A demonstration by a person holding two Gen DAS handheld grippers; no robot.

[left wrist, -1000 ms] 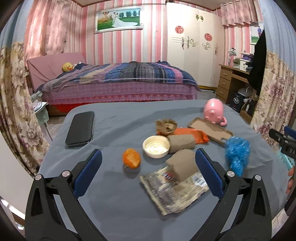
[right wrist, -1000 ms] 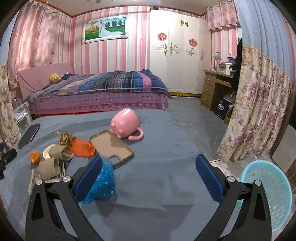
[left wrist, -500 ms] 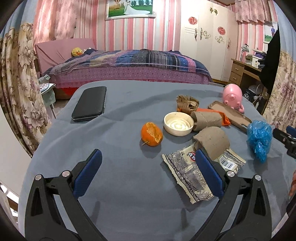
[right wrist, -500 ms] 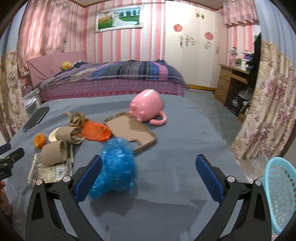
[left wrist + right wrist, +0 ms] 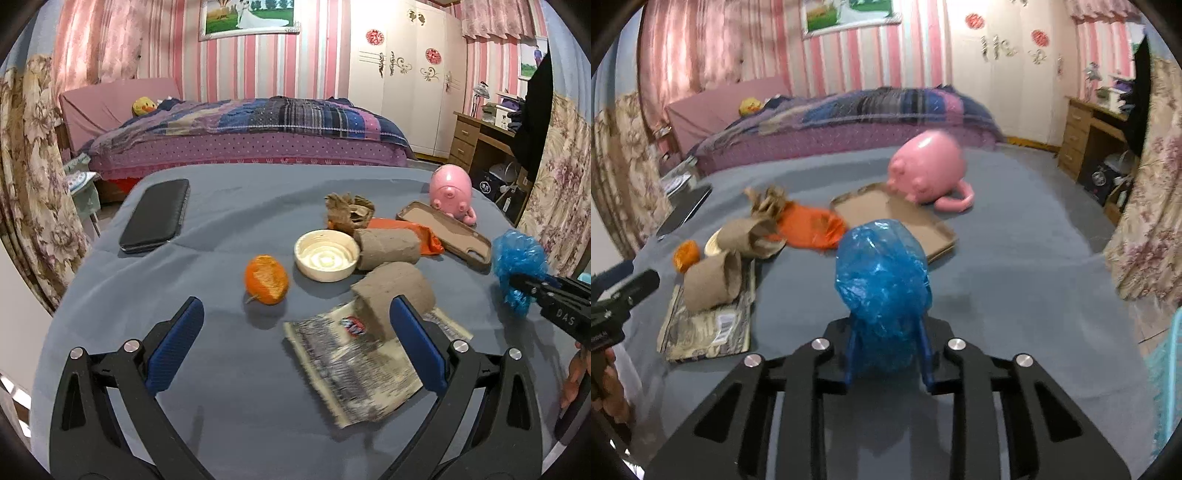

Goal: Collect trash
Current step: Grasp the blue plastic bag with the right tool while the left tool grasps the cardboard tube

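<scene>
Blue plastic bag [image 5: 882, 291] clamped between right gripper [image 5: 888, 363] jaws, left gripper [image 5: 295, 341] jaws spread, empty

Pink-and-white striped walls [image 5: 258, 66]; framed wedding picture [image 5: 249, 16] at 12 o'clock. Bed with plaid quilt [image 5: 258, 122] beneath. White wardrobe [image 5: 402, 74] at 1 o'clock, wooden desk [image 5: 476, 144] at 2, floral curtains [image 5: 29, 177] at 9.

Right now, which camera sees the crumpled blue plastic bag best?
The right wrist view: the blue plastic bag fills the middle, clamped in the right gripper. The left wrist view shows it only small at the far right edge, partly behind the right gripper's tip.
</scene>
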